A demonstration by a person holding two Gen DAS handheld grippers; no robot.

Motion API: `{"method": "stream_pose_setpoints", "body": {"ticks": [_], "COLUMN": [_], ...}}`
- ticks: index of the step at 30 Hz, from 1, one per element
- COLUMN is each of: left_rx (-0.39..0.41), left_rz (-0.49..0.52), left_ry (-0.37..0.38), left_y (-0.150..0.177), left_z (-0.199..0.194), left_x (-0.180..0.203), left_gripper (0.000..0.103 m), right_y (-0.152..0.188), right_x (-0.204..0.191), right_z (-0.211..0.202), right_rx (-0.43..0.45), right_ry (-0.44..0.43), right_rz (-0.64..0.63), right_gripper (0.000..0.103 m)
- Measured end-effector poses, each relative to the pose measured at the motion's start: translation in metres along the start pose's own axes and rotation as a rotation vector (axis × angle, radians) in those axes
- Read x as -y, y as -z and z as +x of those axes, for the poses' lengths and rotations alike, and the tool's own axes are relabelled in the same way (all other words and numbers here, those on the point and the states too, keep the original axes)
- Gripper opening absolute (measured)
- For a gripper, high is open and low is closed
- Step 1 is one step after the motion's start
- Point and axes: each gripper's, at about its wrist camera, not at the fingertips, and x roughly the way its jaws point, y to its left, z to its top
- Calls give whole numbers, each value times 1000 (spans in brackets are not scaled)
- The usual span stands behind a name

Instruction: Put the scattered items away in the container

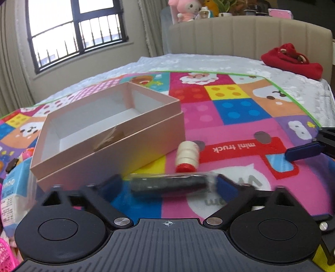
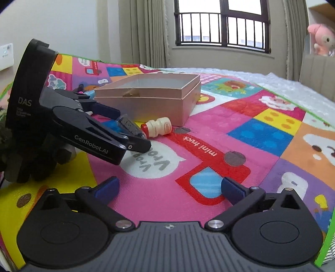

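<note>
**A bright play mat on a bed, a box open at its middle**

The work surface is a play mat (image 2: 209, 129) of coloured squares, pink, blue, yellow and orange, printed with cartoon animals, a Santa face and a red lorry marked "mini truck". It has a green edge and lies on a pale quilted bedspread (image 1: 209, 62). Behind the bed stands a padded beige headboard (image 1: 251, 33), with soft toys (image 1: 188, 9) lined up above it. A barred window (image 1: 77, 33) with beige curtains fills the wall to one side. A red cloth bundle (image 1: 291, 60) sits on the bedspread near the headboard.

A pink cardboard box (image 1: 108, 134) rests open on the mat; a small brownish thing lies inside against its near wall, too unclear to name. Just beside the box's near corner, a cream bottle with a red cap (image 1: 187, 157) lies on its side on the mat.

The left gripper (image 1: 167, 184) has its blue pads either side of a dark wrapped roll (image 1: 169, 184), low over the mat in front of the box; the picture is blurred there, and whether the pads press on the roll I cannot tell. The right gripper (image 2: 169, 188) has its jaws spread wide with only mat between them. A hand in a dark glove (image 2: 25, 163) holds the left gripper from behind.
</note>
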Motion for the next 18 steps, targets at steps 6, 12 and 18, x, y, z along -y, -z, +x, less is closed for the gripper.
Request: {"method": "stream_pose_setpoints", "body": {"ticks": [6, 12, 18], "left_rx": [18, 42, 56], "left_rz": [-84, -227, -400], "left_ry": [-75, -263, -321], "left_y": [11, 59, 95], "left_z": [-22, -85, -104], "left_x": [-6, -26, -48], "left_gripper": [90, 90, 93], "right_y": [-3, -10, -53], "right_x": [-3, -16, -32], "right_z": [2, -2, 15], "right_rx": [-36, -26, 21], "right_ry": [13, 45, 21], "right_rz": [8, -70, -132], "right_gripper": [103, 103, 77]}}
